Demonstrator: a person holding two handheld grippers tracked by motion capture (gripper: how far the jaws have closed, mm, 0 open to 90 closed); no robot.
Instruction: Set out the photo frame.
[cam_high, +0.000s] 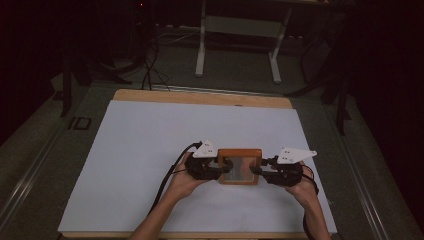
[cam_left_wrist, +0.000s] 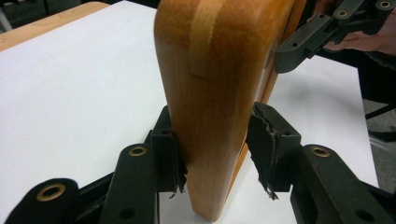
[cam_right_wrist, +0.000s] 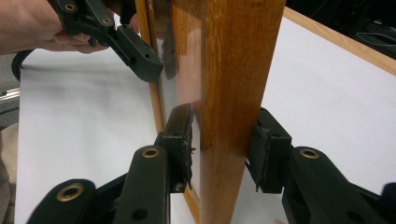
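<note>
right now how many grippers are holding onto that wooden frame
2. The left gripper clamps the left edge of the wooden frame; the right gripper clamps its right edge. Each gripper view shows its pads pressed on the wood.

The wooden picture frame (cam_high: 240, 166) has an orange-brown border around a glossy glazed panel. It sits over the near centre of the white sheet (cam_high: 150, 150), held by its left and right edges between the two grippers.
</note>
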